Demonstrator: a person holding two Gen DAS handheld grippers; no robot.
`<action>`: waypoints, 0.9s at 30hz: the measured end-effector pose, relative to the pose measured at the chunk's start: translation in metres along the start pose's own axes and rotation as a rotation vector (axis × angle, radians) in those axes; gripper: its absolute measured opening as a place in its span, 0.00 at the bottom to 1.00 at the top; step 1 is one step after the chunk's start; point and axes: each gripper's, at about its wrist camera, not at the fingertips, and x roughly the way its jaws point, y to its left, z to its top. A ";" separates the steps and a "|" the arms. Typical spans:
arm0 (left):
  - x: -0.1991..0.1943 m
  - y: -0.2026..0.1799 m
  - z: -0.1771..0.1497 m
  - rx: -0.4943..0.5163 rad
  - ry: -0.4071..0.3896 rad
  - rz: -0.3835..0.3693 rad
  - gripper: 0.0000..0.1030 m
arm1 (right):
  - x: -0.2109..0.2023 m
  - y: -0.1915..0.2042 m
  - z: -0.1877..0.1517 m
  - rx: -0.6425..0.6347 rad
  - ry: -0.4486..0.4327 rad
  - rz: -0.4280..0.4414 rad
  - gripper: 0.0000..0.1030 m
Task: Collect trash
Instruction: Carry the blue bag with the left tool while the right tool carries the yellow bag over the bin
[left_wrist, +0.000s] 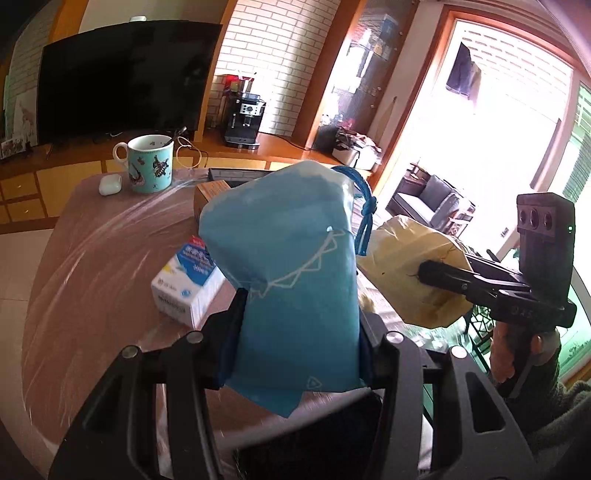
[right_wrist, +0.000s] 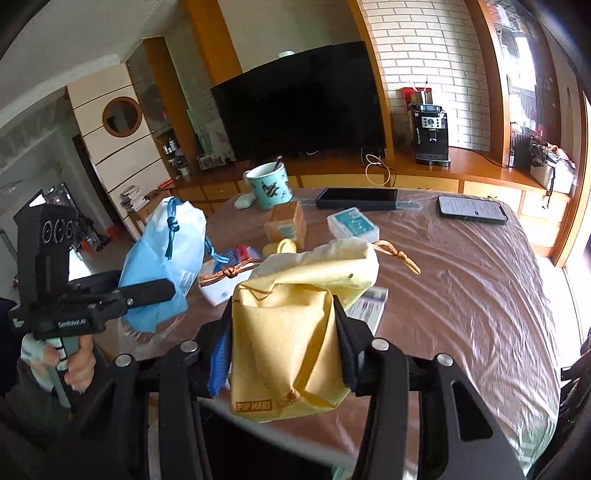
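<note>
Currently both grippers are loaded. Left gripper (left_wrist: 299, 332) is clamped on a blue drawstring bag (left_wrist: 291, 251), pads pressing its lower sides, bag standing up between the fingers with its blue cord (left_wrist: 364, 206) hanging off the top right. Right gripper (right_wrist: 284, 343) is clamped tight on a yellow drawstring bag (right_wrist: 291, 332) marked POP MART, orange cord (right_wrist: 397, 254) trailing from the folded top. Both bags are held above the table (right_wrist: 461, 295), side by side, blue one to the left of yellow.

Just past the bags on the plastic-covered tabletop: a white-and-blue carton (left_wrist: 186, 284), a small wooden box (right_wrist: 286, 223), a teal-and-white pack (right_wrist: 352, 225). Further back: a patterned teal mug (right_wrist: 267, 188) with a spoon in it, a white earbud case (left_wrist: 109, 184) beside it, a dark flat case (right_wrist: 356, 197), and a phone (right_wrist: 472, 210) with its screen lit. Behind the table: a TV (right_wrist: 299, 107) and a coffee machine (right_wrist: 430, 133) on the wooden sideboard.
</note>
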 end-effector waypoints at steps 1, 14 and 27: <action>-0.004 -0.003 -0.004 0.006 0.001 -0.004 0.50 | -0.007 0.003 -0.006 -0.003 0.000 0.011 0.46; -0.023 -0.044 -0.071 0.095 0.131 -0.064 0.50 | -0.041 0.030 -0.072 -0.021 0.066 0.104 0.46; 0.001 -0.052 -0.127 0.100 0.279 -0.051 0.50 | -0.025 0.021 -0.127 0.038 0.225 0.099 0.46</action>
